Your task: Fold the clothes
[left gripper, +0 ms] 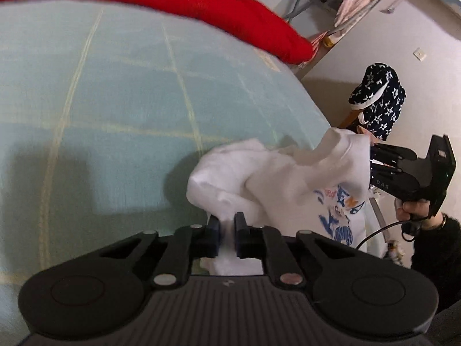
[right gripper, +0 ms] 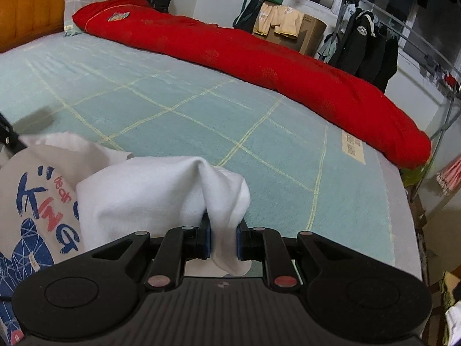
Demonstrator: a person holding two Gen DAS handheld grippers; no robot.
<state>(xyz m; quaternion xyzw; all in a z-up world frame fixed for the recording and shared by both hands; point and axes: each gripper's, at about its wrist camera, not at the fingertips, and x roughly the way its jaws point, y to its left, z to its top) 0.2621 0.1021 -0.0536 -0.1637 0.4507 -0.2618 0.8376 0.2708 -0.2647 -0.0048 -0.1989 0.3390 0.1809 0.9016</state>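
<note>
White shirt (right gripper: 149,190): bunched at the near edge of the bed (right gripper: 201,109), unfolded. My left gripper (left gripper: 227,225) and my right gripper (right gripper: 223,235) each pinch a fold of it. Spreading and all folding remain, I judge.

Soft matt white cloth shirt (right gripper: 149,190) lying on woven matt bed sheet (right gripper: 178,92); red quilt (right gripper: 259,66) showing plush cloth; headboard (right gripper: 31,8) showing glossy wood.

White printed shirt (right gripper: 149,190), bunched, lifted
</note>
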